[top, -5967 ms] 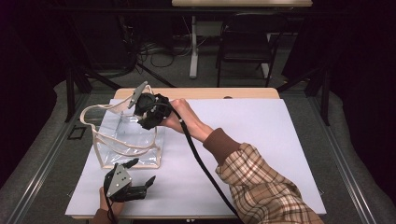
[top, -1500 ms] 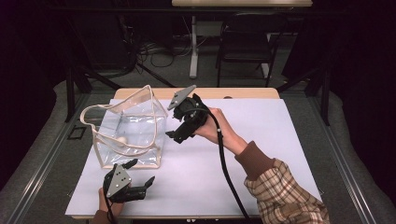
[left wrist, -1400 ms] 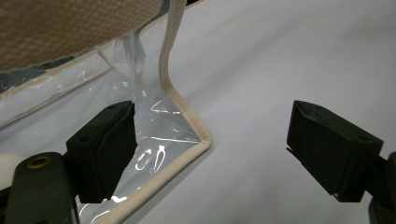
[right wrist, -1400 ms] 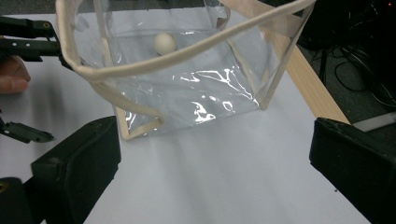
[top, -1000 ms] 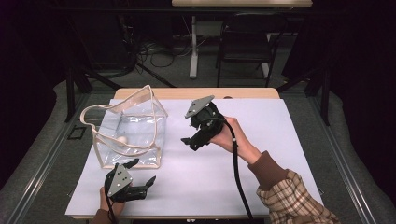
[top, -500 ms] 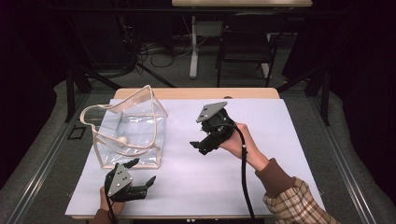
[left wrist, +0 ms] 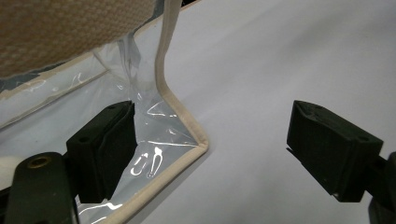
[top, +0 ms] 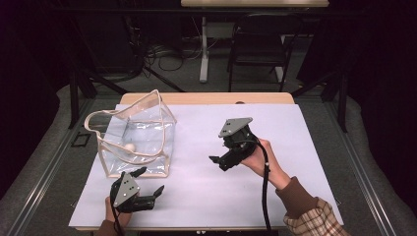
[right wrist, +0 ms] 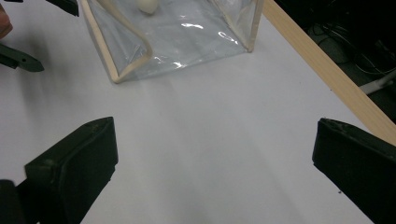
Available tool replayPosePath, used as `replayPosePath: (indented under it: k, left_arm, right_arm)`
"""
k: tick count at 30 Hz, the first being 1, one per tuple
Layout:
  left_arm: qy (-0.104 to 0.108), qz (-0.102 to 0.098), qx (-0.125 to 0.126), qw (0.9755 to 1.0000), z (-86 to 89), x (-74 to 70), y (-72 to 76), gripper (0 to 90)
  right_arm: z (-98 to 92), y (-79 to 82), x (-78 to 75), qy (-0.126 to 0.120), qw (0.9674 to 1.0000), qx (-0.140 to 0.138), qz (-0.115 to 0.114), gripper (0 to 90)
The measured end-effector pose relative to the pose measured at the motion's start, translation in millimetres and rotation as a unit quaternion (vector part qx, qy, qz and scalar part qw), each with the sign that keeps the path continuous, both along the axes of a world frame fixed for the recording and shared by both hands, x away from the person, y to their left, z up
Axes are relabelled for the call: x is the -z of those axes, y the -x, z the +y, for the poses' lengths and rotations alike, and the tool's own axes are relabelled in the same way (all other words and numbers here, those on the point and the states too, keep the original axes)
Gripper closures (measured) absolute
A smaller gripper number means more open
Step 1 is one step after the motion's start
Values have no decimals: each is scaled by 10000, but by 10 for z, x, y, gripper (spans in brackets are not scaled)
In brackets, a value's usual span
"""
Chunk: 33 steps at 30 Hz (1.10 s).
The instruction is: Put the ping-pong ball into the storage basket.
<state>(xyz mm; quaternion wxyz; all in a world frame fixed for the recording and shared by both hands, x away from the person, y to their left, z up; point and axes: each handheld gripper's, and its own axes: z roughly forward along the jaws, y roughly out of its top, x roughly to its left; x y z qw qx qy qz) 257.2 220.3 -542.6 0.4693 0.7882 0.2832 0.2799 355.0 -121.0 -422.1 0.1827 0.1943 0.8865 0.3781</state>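
Now the clear bag (top: 135,137) with beige trim stands upright on the left part of the white counter (top: 295,128), a small pale ball (top: 129,147) lying inside it. Just in front of its near corner, the left tool (top: 150,183) rests low with jaws spread and nothing between them. Well apart, the right tool (top: 220,162) hovers mid-counter, released and empty, pointing toward the bag.
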Motion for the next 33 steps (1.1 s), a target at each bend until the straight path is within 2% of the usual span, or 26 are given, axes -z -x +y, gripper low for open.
replayPosePath:
  k: [17,21,23,26,33]
  left_arm:
    - [-2,-9,5,10000,-4,2,1,161]
    - [-11,-2,2,10000,-5,2,0,161]
    - [-7,-6,2,10000,-6,2,0,161]
    - [-1,-7,4,10000,-5,3,-1,161]
    - [-14,0,-3,10000,-6,2,0,161]
  right_arm:
    - [-291,144,198,-160,9995,257,26,0]
    - [-352,183,226,-121,9994,332,-60,0]
    - [-387,199,239,-236,9991,352,13,0]
    - [-436,229,273,-283,9987,426,-79,0]
    - [-555,299,361,-453,9977,501,-77,0]
